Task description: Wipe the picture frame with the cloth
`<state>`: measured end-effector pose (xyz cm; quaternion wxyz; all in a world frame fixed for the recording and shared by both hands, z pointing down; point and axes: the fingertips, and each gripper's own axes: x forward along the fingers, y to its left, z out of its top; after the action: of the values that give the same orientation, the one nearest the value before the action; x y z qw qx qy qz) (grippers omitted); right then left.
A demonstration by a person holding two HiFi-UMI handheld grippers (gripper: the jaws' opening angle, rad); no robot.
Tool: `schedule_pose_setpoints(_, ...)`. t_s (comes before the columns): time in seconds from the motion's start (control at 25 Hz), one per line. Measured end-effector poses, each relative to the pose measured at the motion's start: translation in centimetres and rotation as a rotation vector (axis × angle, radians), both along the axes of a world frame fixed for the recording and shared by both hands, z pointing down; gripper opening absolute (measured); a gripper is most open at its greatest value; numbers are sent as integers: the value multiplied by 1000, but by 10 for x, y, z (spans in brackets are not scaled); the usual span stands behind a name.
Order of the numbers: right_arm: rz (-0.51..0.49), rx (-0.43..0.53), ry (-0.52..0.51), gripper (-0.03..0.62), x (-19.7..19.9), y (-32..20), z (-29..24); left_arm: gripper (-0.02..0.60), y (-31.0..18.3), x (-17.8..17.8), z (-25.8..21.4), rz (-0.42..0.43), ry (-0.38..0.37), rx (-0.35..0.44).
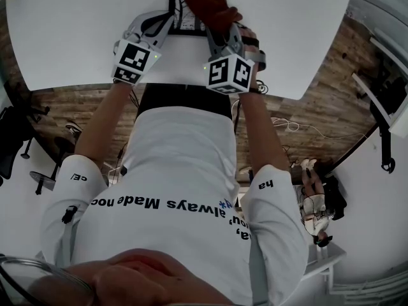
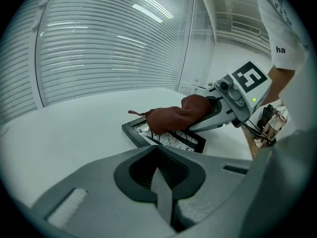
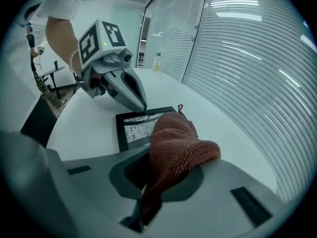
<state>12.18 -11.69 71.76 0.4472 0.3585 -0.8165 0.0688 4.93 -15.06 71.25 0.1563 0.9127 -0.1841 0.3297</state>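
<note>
Picture frame (image 1: 182, 23): lies flat on the table (image 1: 76, 30), partly under the cloth (image 1: 207, 5). Right gripper (image 3: 143, 207): pinches the cloth against the glass. Left gripper (image 2: 163, 192): pressed together, empty, tip at the frame's edge. Seems mid-wipe; bare glass probably still to do

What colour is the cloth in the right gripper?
Reddish brown cloth; the right gripper view shows it best.

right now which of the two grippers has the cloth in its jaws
The right gripper: its jaws are shut on the reddish-brown cloth, which lies over the picture frame. The left gripper is shut on nothing.
</note>
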Motion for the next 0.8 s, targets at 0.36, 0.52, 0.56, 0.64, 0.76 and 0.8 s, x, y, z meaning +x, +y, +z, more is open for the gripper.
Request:
schedule_pose_setpoints(0.36, -45, -66, -10, 28, -14, 55, 0, 3, 0, 0, 0, -2, -8, 9)
schedule_pose_setpoints(0.52, -57, -96, -17, 28, -18, 73, -1, 2, 0, 2, 1, 1, -16, 12)
schedule_pose_setpoints(0.56, -48, -92, -29, 28, -18, 74, -7, 3, 0, 2, 1, 4, -17, 15)
schedule_pose_setpoints(0.64, -15, -74, -65, 28, -17, 71, -25, 2, 0, 3, 0, 14, -13, 24)
schedule_pose_setpoints(0.76, 70, -37, -148, 28, -15, 60, -63, 3, 2, 0, 1, 24, -13, 25)
schedule_pose_setpoints(0.8, 105, -21, -181, 28, -16, 56, -76, 3, 3, -2, 0, 24, -10, 19)
